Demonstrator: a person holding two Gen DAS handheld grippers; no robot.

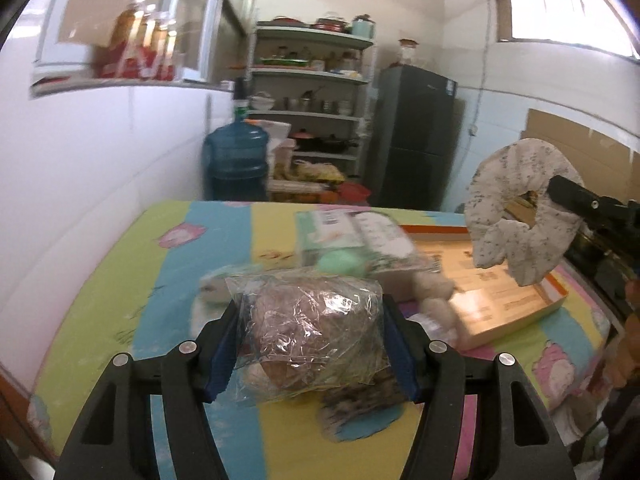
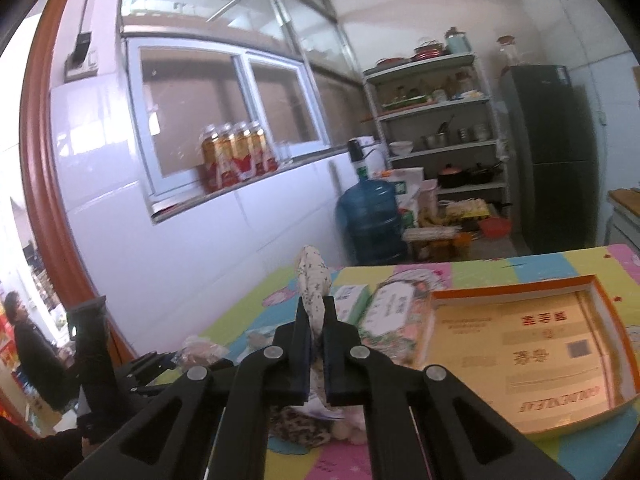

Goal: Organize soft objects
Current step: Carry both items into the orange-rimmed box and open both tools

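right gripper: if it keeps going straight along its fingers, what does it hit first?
Probably the tissue packs lying on the table just ahead of the right gripper, which is shut on the speckled scrunchie. The orange-rimmed box sits off to the side. Depth is unclear; it may pass above them.

A home kitchen: shelves (image 2: 436, 120) of pots and bowls, a fridge (image 2: 548, 152), a water jug (image 2: 370, 220) and drink bottles (image 2: 236, 152) on the sill.

White tiled walls (image 2: 168, 216) enclose a kitchen. Ahead of the gripper stand a metal shelf rack (image 1: 308, 92) with pots, a dark fridge (image 1: 416, 136) and a blue water jug (image 1: 236, 160). A sliding window (image 2: 224, 108) lies to the left; daylight enters a high window (image 1: 560, 4).
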